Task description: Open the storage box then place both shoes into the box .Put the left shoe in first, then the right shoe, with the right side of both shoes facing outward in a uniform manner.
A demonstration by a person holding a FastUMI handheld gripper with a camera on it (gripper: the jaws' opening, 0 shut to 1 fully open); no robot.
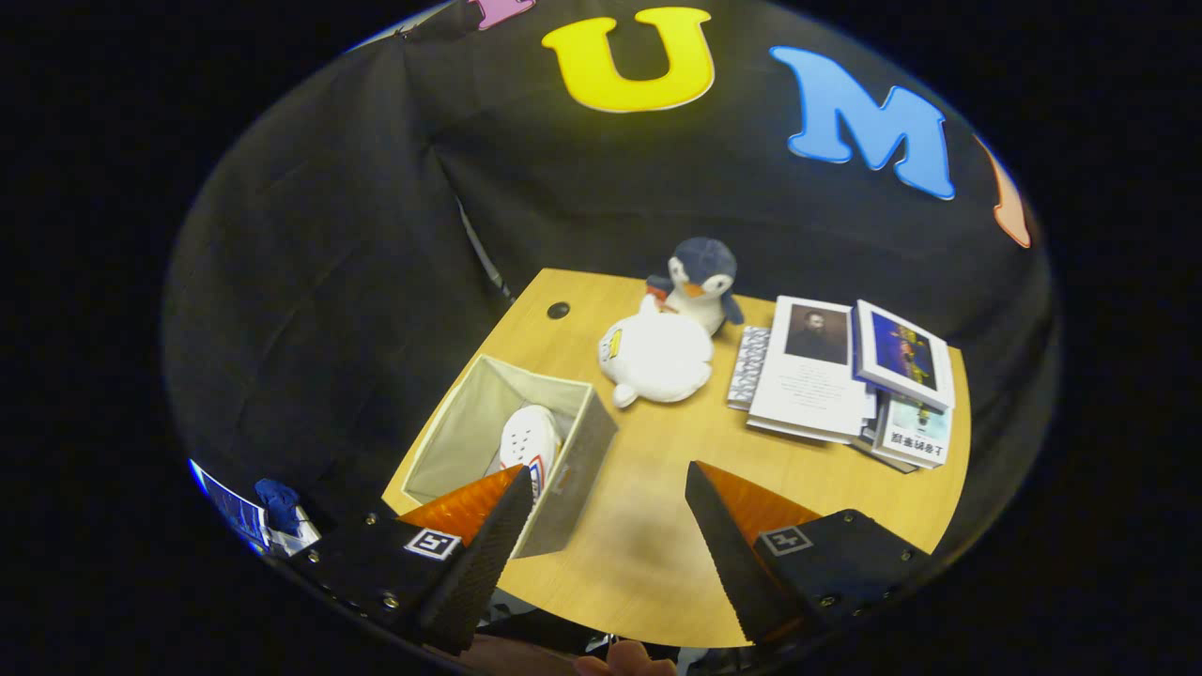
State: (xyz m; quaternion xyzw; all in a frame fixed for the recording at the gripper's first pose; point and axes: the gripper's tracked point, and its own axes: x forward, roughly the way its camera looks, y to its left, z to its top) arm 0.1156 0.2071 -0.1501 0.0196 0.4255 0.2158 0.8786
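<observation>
An open grey fabric storage box (573, 451) stands at the near left of the wooden table (657, 469). Inside it lies a white shoe (526, 441) with small holes and a red and blue stripe, partly hidden by the left finger. My gripper (606, 512) hangs high above the table's near edge, open, with only bare tabletop between its fingers. The left finger (484, 535) overlaps the box's near corner in the view. A second shoe cannot be made out.
A white plush toy (655, 359) and a blue penguin plush (700, 277) sit beyond the box at the table's far side. A spread of books (845, 376) lies on the right. A cable hole (558, 310) marks the far left corner. A fingertip (624, 662) shows below the gripper.
</observation>
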